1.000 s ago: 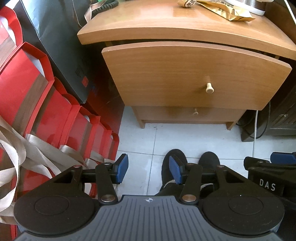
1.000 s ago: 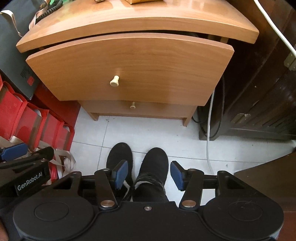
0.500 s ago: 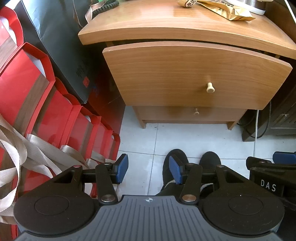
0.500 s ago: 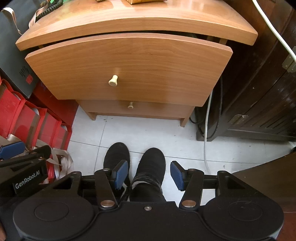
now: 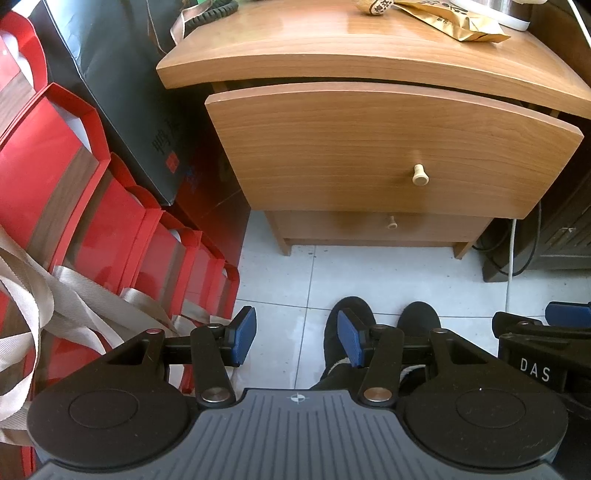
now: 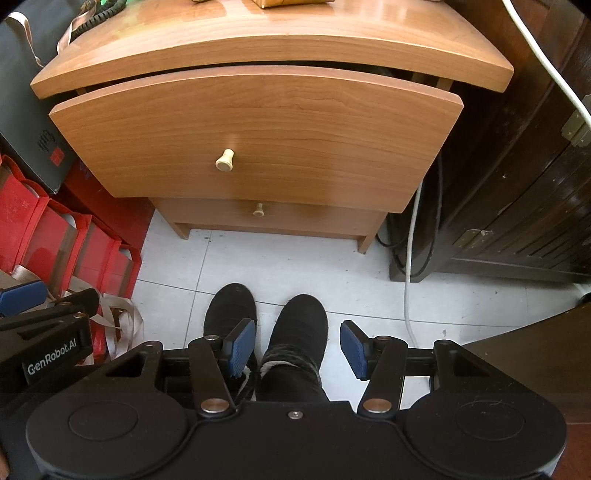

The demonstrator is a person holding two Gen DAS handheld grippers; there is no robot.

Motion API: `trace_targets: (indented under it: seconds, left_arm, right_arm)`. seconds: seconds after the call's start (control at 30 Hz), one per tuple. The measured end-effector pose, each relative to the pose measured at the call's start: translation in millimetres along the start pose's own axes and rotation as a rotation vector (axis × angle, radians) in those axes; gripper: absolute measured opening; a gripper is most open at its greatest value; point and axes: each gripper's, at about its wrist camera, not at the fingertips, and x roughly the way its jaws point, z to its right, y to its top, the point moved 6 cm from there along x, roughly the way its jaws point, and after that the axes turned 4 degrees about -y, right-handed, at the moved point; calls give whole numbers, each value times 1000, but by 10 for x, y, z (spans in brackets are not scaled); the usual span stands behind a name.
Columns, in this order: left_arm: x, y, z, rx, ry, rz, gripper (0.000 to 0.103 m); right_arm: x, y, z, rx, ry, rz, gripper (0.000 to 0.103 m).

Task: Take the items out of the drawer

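Left tongs (image 5: 295, 341) and right tongs (image 6: 297, 347) both spread, holding nothing.
They hang over the floor (image 6: 295, 266), well apart from the drawer (image 6: 255, 125), which stands slightly ajar.

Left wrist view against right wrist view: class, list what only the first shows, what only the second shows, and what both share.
Only the left wrist view shows the gold packet lying flat on the nightstand top, and the long row of red bags filling its left side.

Only the right wrist view shows the dark wooden cabinet with its hinges, and the white cable running down across it.

Both show the upper drawer slightly open, its pale knob, the lower drawer knob, the black shoes, and the left gripper and right gripper, open and empty.
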Motion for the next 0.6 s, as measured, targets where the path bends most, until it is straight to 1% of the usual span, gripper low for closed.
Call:
trace_targets:
  seconds: [0.6]
  left_arm:
    - [26, -12, -34, 24, -4, -3, 52]
  right_arm:
    - [7, 8, 14, -3, -2, 2, 50]
